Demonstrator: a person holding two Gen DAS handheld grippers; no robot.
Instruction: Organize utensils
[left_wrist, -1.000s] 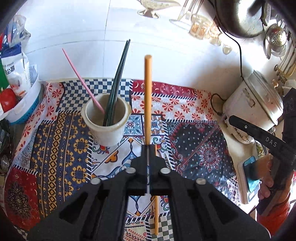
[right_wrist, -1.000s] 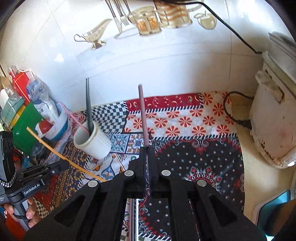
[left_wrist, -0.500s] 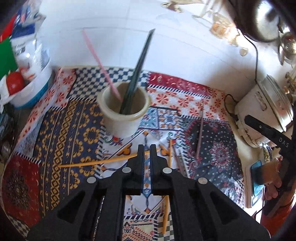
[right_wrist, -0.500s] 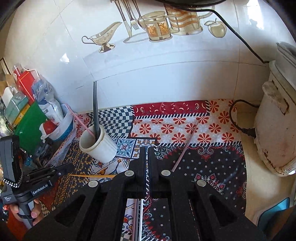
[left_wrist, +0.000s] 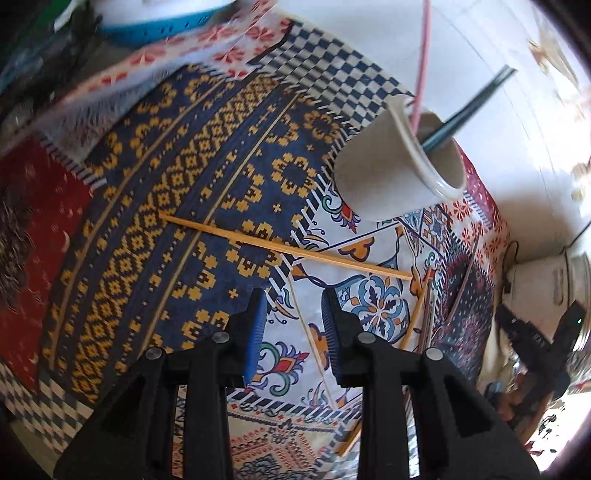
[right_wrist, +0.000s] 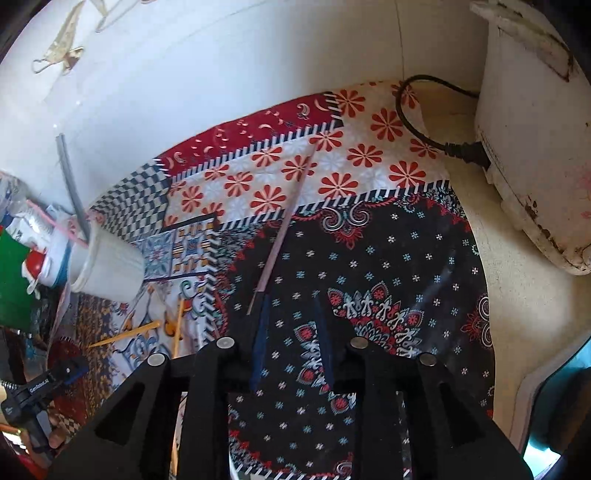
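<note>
**Inspector:** Patchwork cloth (left_wrist: 207, 155) is covering the counter, and a white tiled wall (right_wrist: 221, 74) is standing behind it. You are pointing both tools steeply down at that cloth. Your left gripper (left_wrist: 293, 321) is opening, the jaws partly apart, with nothing between the pads but a thin pale stick (left_wrist: 314, 347) lying on the cloth under the gap. Your right gripper (right_wrist: 291, 328) is opening too, and it is gripping nothing.

**Operator:** Where are the utensils sitting?

**Inspector:** The cream cup (left_wrist: 399, 173) is holding a pink chopstick (left_wrist: 423, 55) and a dark pair (left_wrist: 476, 103). An orange chopstick (left_wrist: 284, 249) is lying loose on the cloth just ahead of your left jaws, another orange one (left_wrist: 415, 314) beside it. A mauve chopstick (right_wrist: 282, 232) is lying diagonally, its near end just beside your right tool's left finger.

**Operator:** What is worrying you?

**Inspector:** Three things, by my judgement. The sticks are lying flat, so the pads may be scraping cloth and bunching it rather than getting under them. The orange ones are lying close together, so a narrow opening may be nudging one away or pinching two. And the cup is looking light and top-heavy with those long sticks leaning; a careless insertion may be tipping it.
</note>
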